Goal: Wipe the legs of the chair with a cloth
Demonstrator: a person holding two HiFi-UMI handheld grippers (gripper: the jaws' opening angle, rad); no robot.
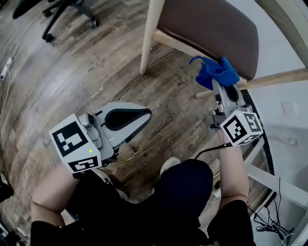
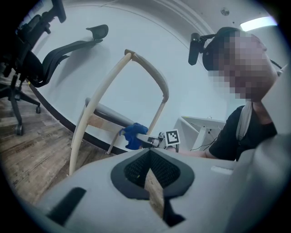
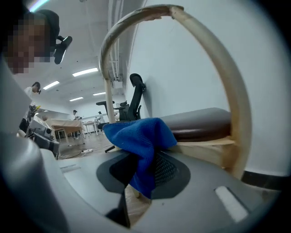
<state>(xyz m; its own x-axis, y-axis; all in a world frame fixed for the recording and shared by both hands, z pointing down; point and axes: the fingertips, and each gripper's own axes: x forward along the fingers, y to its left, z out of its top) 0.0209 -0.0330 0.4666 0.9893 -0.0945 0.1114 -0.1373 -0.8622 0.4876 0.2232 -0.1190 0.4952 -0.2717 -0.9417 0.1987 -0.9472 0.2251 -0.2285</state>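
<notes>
One wooden chair (image 1: 207, 29) with a brown seat fills the upper right of the head view. Two of its pale legs (image 1: 148, 38) show there. One runs down to the plank floor (image 1: 72, 72), and the other stretches sideways below the seat.

One blue cloth (image 1: 216, 72) hangs just under the seat's front edge, against the sideways leg. It is pinched in the right gripper (image 1: 222, 85), whose jaws are closed on a fold of it. In the right gripper view the cloth bunches up over the dark pads, with the chair's curved back arching above.

The left gripper (image 1: 144, 115) hovers over the floor, apart from the chair, on the side of the leg that reaches the floor. Its jaws are pressed together with nothing between them.

Each gripper carries one marker cube (image 1: 77, 144) with black-and-white square patterns, and two faces of each show in the head view.

One black office chair (image 1: 67, 14) stands well away from the wooden chair, beyond the left gripper. Faint print on the floor planks near the wooden chair is too blurred to read.
</notes>
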